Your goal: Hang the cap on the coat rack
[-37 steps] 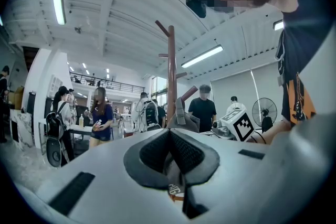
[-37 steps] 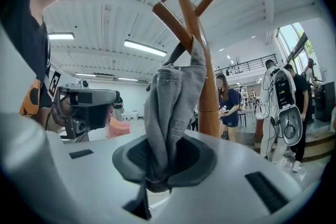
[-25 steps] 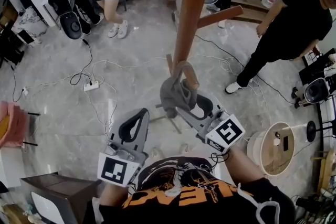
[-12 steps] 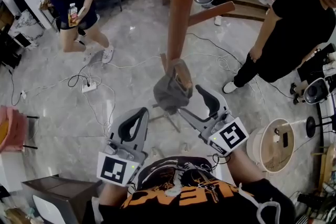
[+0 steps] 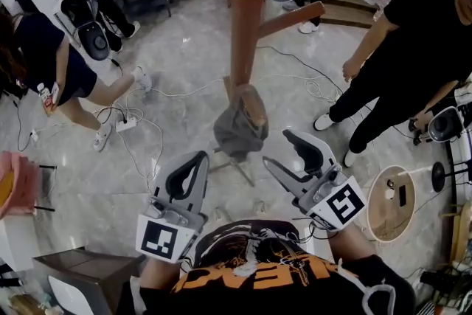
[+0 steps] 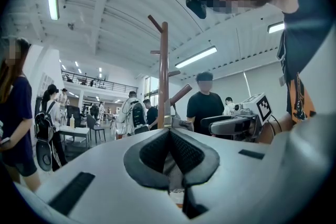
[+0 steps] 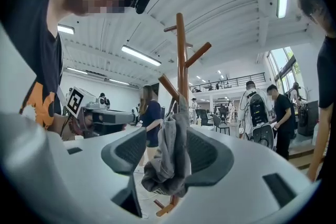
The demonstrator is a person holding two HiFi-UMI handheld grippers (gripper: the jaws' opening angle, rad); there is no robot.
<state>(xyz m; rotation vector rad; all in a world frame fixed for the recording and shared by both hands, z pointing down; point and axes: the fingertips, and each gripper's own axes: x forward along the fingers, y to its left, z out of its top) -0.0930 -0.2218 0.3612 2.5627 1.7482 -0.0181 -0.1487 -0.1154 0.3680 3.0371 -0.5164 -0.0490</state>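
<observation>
Cap (image 5: 240,125): hung low on coat rack (image 5: 243,11), seemingly secure. Right tool (image 5: 282,149): spread, jaws just narrowing, empty, clear of cap; withdraw straight, avoid snagging. Left tool (image 5: 193,158): pressed together.

We pull our right gripper (image 5: 282,149) back from the cap (image 5: 237,130), which now hangs free on the coat rack (image 5: 247,4); its jaws, empty, have just been closing. A bystander (image 5: 44,70) crosses to the left.
</observation>
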